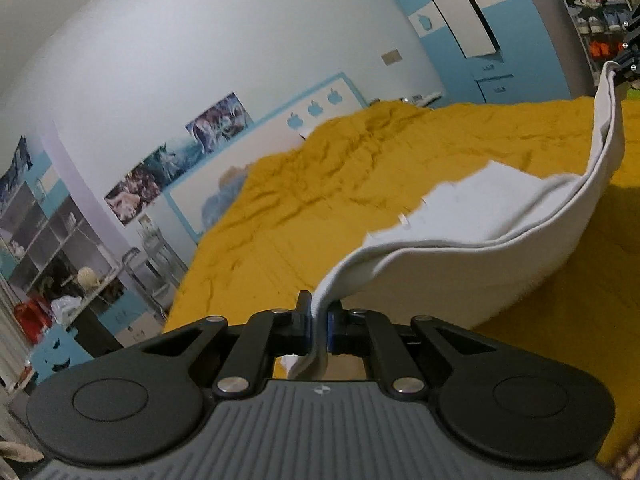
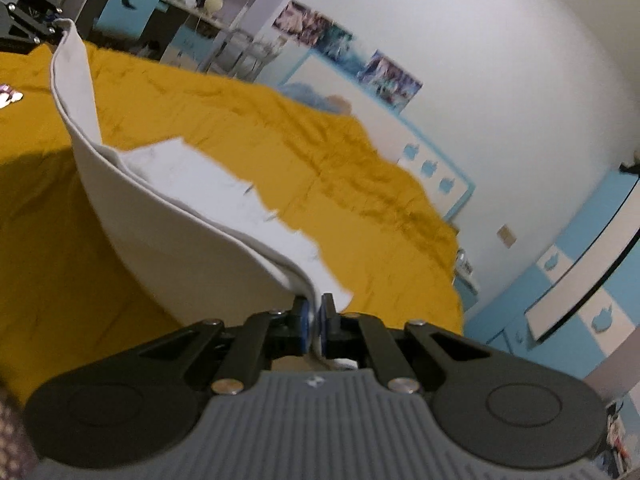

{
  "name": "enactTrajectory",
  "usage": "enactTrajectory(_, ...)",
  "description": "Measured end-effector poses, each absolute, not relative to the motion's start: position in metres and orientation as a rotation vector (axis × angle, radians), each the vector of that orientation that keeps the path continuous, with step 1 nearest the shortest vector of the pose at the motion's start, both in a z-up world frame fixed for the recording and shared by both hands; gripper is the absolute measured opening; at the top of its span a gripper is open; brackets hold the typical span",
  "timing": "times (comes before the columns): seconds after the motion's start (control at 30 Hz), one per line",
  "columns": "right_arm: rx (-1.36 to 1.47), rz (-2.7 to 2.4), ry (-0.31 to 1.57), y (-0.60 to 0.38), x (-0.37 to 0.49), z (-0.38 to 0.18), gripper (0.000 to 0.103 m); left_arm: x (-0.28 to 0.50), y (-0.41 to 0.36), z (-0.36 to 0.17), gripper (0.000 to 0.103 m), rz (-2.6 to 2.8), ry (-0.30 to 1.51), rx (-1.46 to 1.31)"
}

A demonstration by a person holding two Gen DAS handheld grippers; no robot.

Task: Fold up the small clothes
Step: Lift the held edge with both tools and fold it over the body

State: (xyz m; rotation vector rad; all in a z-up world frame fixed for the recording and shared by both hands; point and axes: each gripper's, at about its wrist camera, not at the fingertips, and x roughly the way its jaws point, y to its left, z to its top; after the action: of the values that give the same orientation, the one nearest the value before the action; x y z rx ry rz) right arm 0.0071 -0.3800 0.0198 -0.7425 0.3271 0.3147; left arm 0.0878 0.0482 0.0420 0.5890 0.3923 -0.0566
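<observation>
A white garment (image 1: 460,276) hangs stretched between both grippers above a bed with a mustard-yellow cover (image 1: 340,184). My left gripper (image 1: 319,320) is shut on one end of its hem, the cloth pinched between the blue pads. The hem curves up to the right gripper (image 1: 624,68) at the far right edge. In the right wrist view my right gripper (image 2: 316,324) is shut on the other end of the white garment (image 2: 172,232). The hem runs up to the left gripper (image 2: 36,24) at the top left. The garment's lower part sags toward the bed cover (image 2: 360,184).
A white and blue headboard (image 1: 280,132) and a wall with posters stand behind the bed. Shelves with clutter (image 1: 60,264) stand at the left, a blue and white wardrobe (image 1: 472,20) at the right. A patterned sleeve (image 2: 12,432) shows at the bottom left.
</observation>
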Motion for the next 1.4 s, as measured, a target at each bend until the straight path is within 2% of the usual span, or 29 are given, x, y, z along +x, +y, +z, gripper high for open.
enactTrajectory(0.33, -0.732, 0.277, 0.239, -0.371, 0.125, 0.068, 0.000, 0.193, 0.052, 0.068, 0.007, -0.005, 0.380, 0.603)
enactTrajectory(0.6, -0.701, 0.286, 0.272, -0.354, 0.276, 0.070, 0.000, 0.292, 0.052, 0.045, 0.007, 0.016, 0.463, 0.621)
enactTrajectory(0.87, -0.642, 0.315, 0.448, -0.341, 0.410, 0.000, 0.000, 0.378, 0.062, -0.022, 0.007, -0.034, 0.594, 0.570)
enactTrajectory(1.13, -0.614, 0.320, 0.601, -0.332, 0.489, -0.089, 0.000, 0.420, 0.078, -0.081, 0.008, -0.086, 0.714, 0.510)
enactTrajectory(1.23, -0.595, 0.321, 0.636, -0.328, 0.508, -0.113, 0.000, 0.429, 0.084, -0.097, 0.012, -0.091, 0.754, 0.489)
enactTrajectory(1.33, -0.557, 0.311, 0.656, -0.325, 0.526, -0.129, 0.000, 0.434, 0.089, -0.107, 0.021, -0.082, 0.776, 0.470)
enactTrajectory(1.4, -0.526, 0.295, 0.666, -0.325, 0.538, -0.134, 0.005, 0.431, 0.092, -0.108, 0.030, -0.062, 0.765, 0.449)
